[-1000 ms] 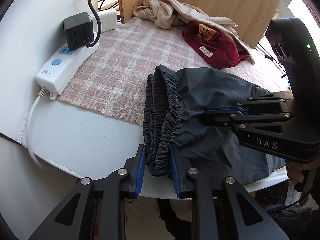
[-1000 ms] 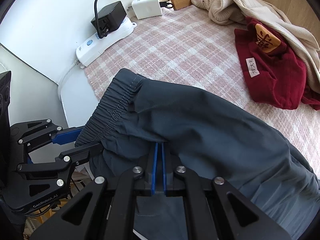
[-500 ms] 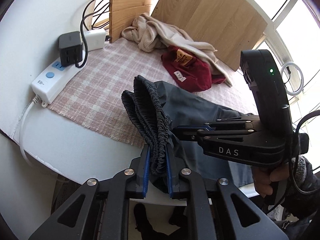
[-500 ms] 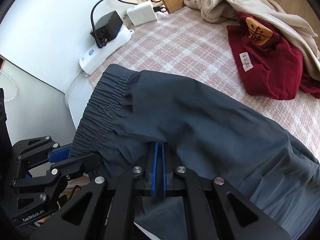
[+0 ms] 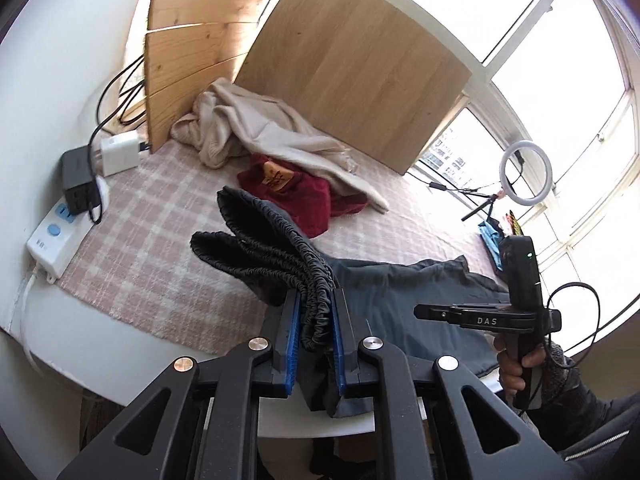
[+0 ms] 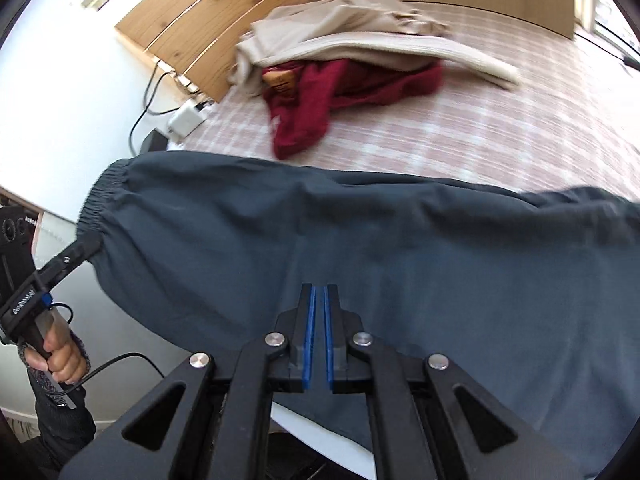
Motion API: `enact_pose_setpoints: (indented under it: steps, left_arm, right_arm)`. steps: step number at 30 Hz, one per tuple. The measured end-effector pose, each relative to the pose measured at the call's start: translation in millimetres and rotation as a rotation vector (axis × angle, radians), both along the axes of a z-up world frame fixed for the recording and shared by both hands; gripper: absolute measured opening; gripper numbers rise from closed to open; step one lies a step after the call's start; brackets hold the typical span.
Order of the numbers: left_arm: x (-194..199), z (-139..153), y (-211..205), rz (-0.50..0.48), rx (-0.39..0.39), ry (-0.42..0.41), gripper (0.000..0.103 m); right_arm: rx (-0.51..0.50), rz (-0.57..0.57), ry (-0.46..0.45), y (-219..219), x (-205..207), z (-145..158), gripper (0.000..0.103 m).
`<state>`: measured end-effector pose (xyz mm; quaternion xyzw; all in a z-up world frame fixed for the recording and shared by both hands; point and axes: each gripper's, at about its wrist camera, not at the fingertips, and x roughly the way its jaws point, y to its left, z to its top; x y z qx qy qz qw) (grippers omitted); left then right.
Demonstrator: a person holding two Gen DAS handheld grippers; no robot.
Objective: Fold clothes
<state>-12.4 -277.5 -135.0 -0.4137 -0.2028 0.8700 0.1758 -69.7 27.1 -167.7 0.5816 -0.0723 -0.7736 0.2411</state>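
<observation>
Fingers (image 5: 291,344) of the left gripper (image 5: 316,344) were nearly closed w/ blue pads clamped on the bunched elastic waistband (image 5: 280,248) of the dark grey trousers (image 5: 404,312), gathered folds fanning up and fwd from betw. the pads. Right gripper (image 6: 317,330) had its fingers (image 6: 306,336) almost together, only a narrow slit betw. the blue pads; trouser fabric (image 6: 360,240) draped across just ahead of the tips, but whether cloth was actually pinched there couldn't be told. In the left wrist view the right gripper (image 5: 420,311) appeared side-on over the trousers, held in a gloved hand (image 5: 516,364). Trousers were spread across the near edge of the bench (image 5: 60,328), partly on the pink checked cloth (image 5: 160,264), partly hanging over the edge. Farther back on the cloth lay a dark red garment (image 5: 304,196) w/ a cream sweater (image 5: 256,128) partly over it, both against wooden boards (image 5: 352,64). A white power strip (image 5: 52,236) w/ a black adapter sat at the left of the bench.
</observation>
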Motion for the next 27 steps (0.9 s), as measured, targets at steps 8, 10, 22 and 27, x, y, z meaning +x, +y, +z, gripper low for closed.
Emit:
enact_pose_setpoints:
  steps: [8, 10, 22, 27]
  left_arm:
    - [-16, 47, 141, -0.253, -0.028, 0.091, 0.013]
    - [-21, 49, 189, -0.318, -0.02, 0.093, 0.013]
    - [-29, -2, 508, -0.678, 0.017, 0.018, 0.013]
    - [-19, -32, 585, -0.749, 0.026, -0.063, 0.013]
  right_arm:
    - [-0.033, -0.244, 0.006, 146, 10, -1, 0.003]
    - [-0.044, -0.283, 0.024, 179, 16, 3, 0.003]
    - [-0.018, -0.544, 0.065, 425, 95, 12, 0.003]
    - [0.0, -0.609, 0.041, 503, 121, -2, 0.003]
